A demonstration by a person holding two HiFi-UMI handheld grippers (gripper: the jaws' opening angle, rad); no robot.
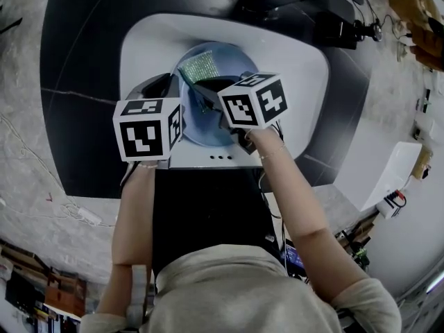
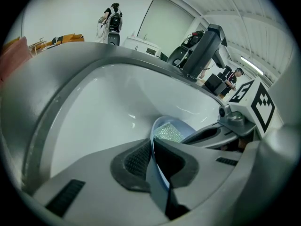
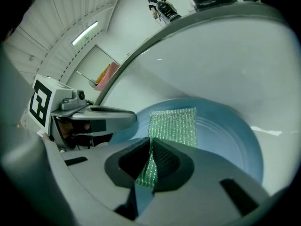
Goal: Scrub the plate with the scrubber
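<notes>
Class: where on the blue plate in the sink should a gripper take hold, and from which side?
Take the plate by its thin rim, from the person's near-left, as the left gripper does: the rim is the only part slim enough for the jaws, and that edge leaves the face free for the scrubber.

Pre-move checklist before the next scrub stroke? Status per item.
1. Left hand-held gripper shut on the plate rim: ok.
2. Right hand-held gripper shut on the scrubber: ok.
3. Scrubber's free end lies on the plate face: ok.
4. Plate is inside the sink basin: ok.
5. Plate is propped on the basin floor rather than held off it: cannot tell.
6. Water or soap is on the plate: cannot tell.
</notes>
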